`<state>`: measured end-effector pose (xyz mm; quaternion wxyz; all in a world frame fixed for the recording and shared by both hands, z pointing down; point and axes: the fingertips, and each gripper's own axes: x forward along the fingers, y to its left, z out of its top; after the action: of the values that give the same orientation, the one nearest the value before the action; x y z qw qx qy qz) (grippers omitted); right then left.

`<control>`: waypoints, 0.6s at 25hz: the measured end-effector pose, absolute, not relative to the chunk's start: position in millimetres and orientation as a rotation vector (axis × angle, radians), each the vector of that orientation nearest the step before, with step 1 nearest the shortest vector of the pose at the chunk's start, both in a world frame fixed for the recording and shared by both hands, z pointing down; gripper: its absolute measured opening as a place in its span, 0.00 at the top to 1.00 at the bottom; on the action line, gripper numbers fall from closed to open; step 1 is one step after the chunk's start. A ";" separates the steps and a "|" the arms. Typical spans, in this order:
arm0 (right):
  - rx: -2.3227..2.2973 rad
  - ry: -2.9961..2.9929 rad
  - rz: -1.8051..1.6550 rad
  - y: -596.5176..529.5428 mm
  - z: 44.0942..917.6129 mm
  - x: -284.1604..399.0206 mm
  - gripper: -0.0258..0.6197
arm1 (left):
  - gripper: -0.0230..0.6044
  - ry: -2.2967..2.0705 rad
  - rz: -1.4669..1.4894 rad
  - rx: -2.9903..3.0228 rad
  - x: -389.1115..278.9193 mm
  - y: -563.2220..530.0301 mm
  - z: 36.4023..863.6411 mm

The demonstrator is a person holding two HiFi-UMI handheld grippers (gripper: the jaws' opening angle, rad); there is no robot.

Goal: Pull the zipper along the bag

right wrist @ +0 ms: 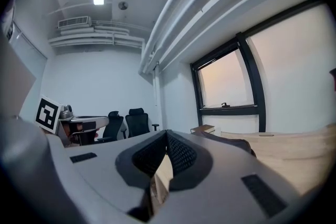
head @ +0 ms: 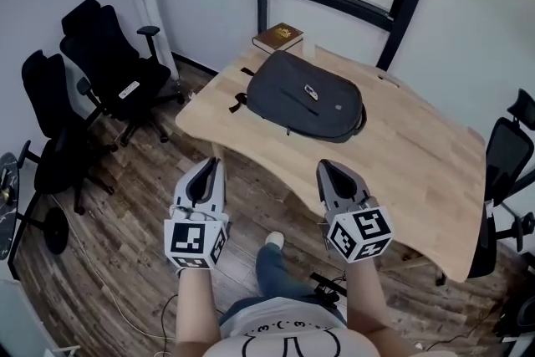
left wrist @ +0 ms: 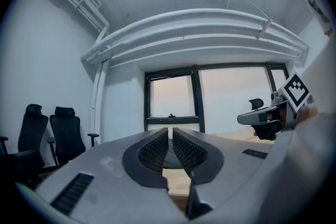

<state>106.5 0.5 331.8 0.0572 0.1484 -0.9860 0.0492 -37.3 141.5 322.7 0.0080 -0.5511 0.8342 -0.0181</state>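
A dark grey bag [head: 305, 96] lies flat on the far part of the wooden table [head: 418, 155], with a small light tab showing on its top. Both grippers hang over the floor in front of the table's near edge, well short of the bag. My left gripper [head: 215, 164] is shut with nothing between its jaws, which meet at their tips in the left gripper view [left wrist: 170, 131]. My right gripper [head: 325, 166] is shut and empty too [right wrist: 166, 134]. Past its jaws the right gripper view shows the bag's edge [right wrist: 236, 142].
A brown book [head: 278, 38] lies at the table's far corner beside the bag. Black office chairs [head: 109, 67] stand at the left on the wooden floor, and another chair [head: 506, 155] at the right. A window wall lies behind the table.
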 end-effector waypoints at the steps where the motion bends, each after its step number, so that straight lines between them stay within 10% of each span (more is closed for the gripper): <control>1: 0.465 -2.988 0.160 -10.2 333.2 95.2 0.88 | 0.93 2.601 -0.058 -1.743 -48.7 130.1 324.6; 13: 0.594 -2.967 0.278 -116.8 336.6 -9.3 0.88 | 0.93 2.497 -0.121 -1.938 -164.4 -6.0 332.7; 15: 0.611 -2.945 0.274 -125.9 339.6 -10.4 0.73 | 0.93 2.493 -0.112 -1.987 -171.3 -20.9 341.4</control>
<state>-10.4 -125.9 339.6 0.0606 0.2020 -0.9733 0.0906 -171.3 -20.9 341.4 -0.0242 -0.6227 0.7813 -0.0351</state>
